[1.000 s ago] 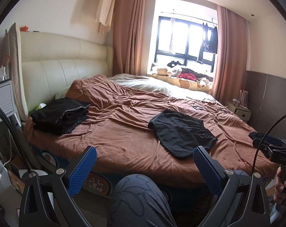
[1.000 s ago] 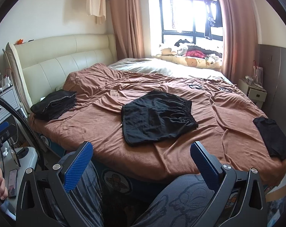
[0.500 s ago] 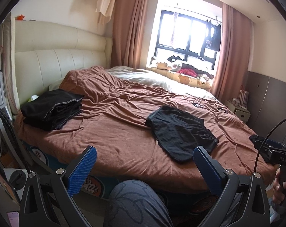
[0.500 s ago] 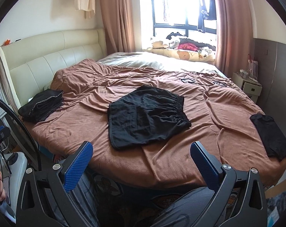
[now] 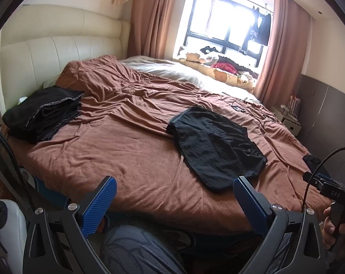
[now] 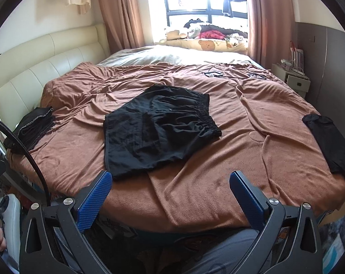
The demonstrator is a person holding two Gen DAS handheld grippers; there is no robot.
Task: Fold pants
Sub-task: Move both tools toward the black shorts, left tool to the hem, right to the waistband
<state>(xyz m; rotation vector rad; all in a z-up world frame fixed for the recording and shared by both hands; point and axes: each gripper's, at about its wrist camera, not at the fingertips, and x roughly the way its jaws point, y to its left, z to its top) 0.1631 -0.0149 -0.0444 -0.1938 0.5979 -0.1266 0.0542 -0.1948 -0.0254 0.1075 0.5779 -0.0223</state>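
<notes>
In the left wrist view, you are looking at a task that is only partly underway. The black shorts (image 5: 214, 147) are lying spread out on the brown blanket (image 5: 131, 146), toward the near edge of the bed and to the right of centre, with no fold in them yet as far as I can judge. A stack of dark folded clothes (image 5: 43, 111) is sitting near the cream headboard (image 5: 58, 50), which suggests some garments are already dealt with (though I cannot tell how many are in it). Your left gripper (image 5: 172, 193) is hovering in front of the bed edge with its blue pads (image 5: 99, 203) spread wide, holding nothing and touching nothing; the shorts are lying just beyond its right pad, apart from it. At the right edge, your other hand (image 5: 330, 225) is gripping the handle of the second tool.

In the right wrist view, the shorts (image 6: 156, 127) are showing more plainly: the elastic waistband is pointing right, the leg hems left and toward you, the cloth rumpled but flat. Another dark garment (image 6: 327, 141) is waiting at the right edge of the blanket, so more folding is probably remaining after this piece. Your right gripper (image 6: 171, 194) is also standing fully open and empty, its left pad (image 6: 94, 202) hanging just short of the shorts' near corner without touching it
</notes>
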